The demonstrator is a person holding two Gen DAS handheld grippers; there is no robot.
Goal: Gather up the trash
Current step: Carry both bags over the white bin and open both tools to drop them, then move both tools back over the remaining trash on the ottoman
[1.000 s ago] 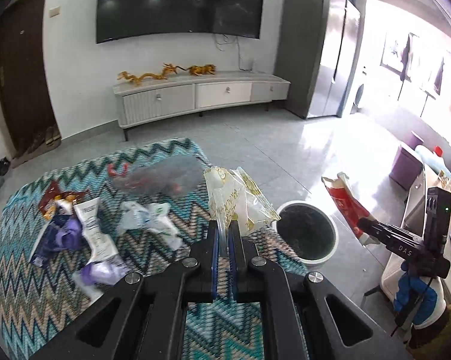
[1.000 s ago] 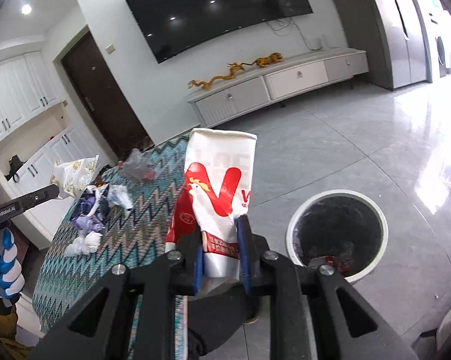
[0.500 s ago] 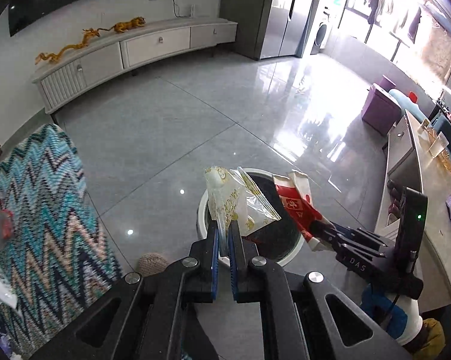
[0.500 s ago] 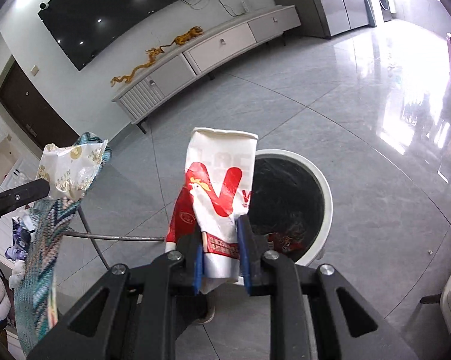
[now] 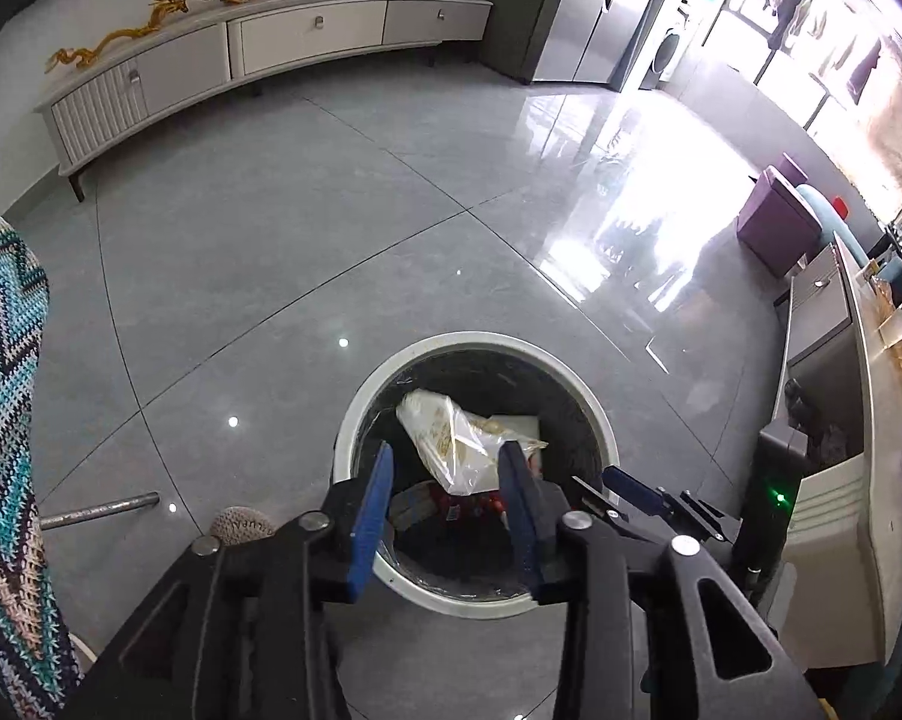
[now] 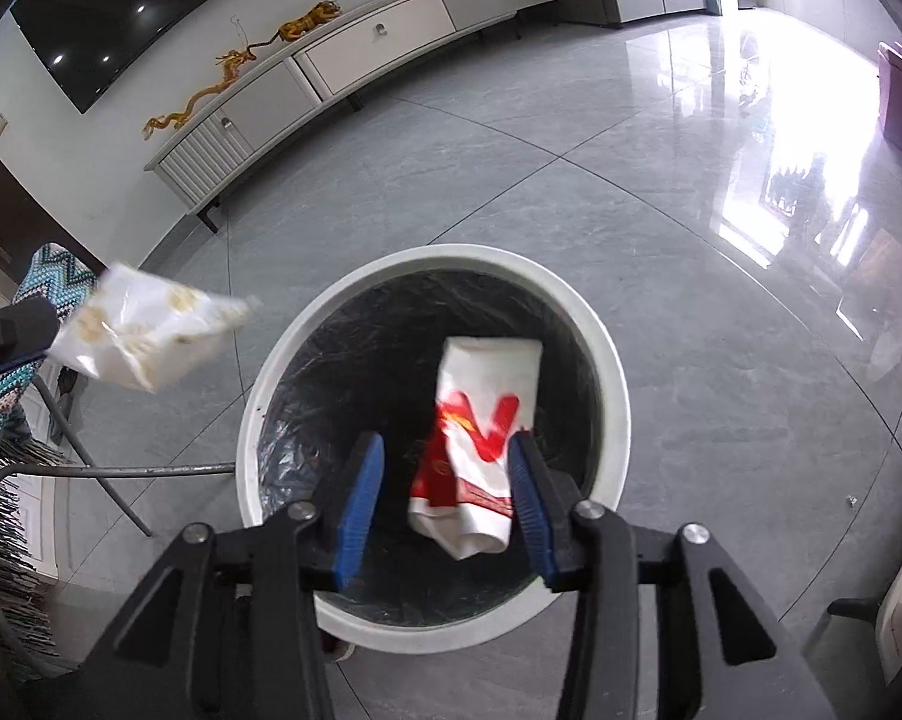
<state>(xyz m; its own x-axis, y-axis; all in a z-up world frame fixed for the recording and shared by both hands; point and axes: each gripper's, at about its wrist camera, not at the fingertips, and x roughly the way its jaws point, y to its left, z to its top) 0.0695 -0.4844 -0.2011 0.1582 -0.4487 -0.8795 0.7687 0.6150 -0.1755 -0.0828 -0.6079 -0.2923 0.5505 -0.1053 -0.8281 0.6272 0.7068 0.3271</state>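
I have both grippers pointed steeply down over the round white trash bin (image 5: 354, 420) that stands on the grey tiled floor (image 5: 258, 252), its inside lined with a black bag. My left gripper (image 5: 444, 474) has just been opening, and its blue pads (image 5: 371, 510) now stand apart with nothing pressed between them; the clear yellow-printed wrapper (image 5: 451, 444) shows through the gap, loose over the mouth of the bin, with red scraps lying at the bottom beneath it. In the right wrist view the same wrapper (image 6: 144, 330) is blurred in the air just off the tip of my left gripper, above the floor to the left of the bin's rim (image 6: 270, 360). My right gripper (image 6: 444, 468) has likewise just been opening; its pads are spread, and the white and red packet (image 6: 481, 420) sits in the gap, close against the right-hand pad, though I cannot tell whether it touches it, and no squeeze on it from either side. The packet hangs over the black liner inside the rim. At the left edge of both views is the edge of a zigzag-patterned cloth (image 5: 0, 390), with metal legs (image 6: 120, 471) under it, and a low white cabinet (image 6: 354, 54) runs along the far wall
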